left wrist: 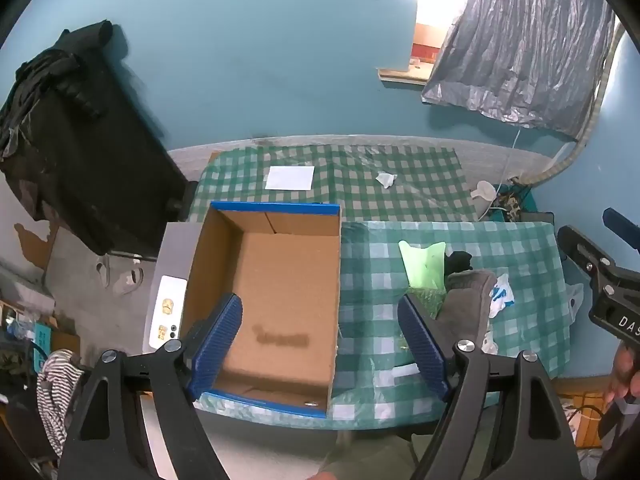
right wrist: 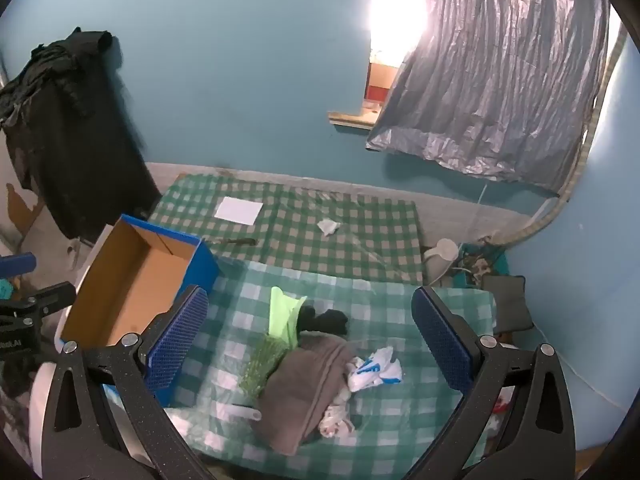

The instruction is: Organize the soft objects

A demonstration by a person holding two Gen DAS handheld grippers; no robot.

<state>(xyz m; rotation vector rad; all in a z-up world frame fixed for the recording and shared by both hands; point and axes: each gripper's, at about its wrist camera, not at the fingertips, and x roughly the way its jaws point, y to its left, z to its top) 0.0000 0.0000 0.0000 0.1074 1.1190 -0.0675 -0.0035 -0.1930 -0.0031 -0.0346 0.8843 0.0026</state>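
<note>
Over box (left wrist: pixel 276 304) — left tool (left wrist: pixel 320 344) apart | over cloth pile (right wrist: pixel 308 384) — right tool (right wrist: pixel 308 344) apart

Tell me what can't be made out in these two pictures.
- Patterned soft item, right wrist view: mostly buried under the folded grey towel; what it is cannot be told.
- Dark mark on the open cardboard box floor, left wrist view: too blurred to read.
- Striped cloth, left wrist view: partly behind the left gripper frame.
</note>
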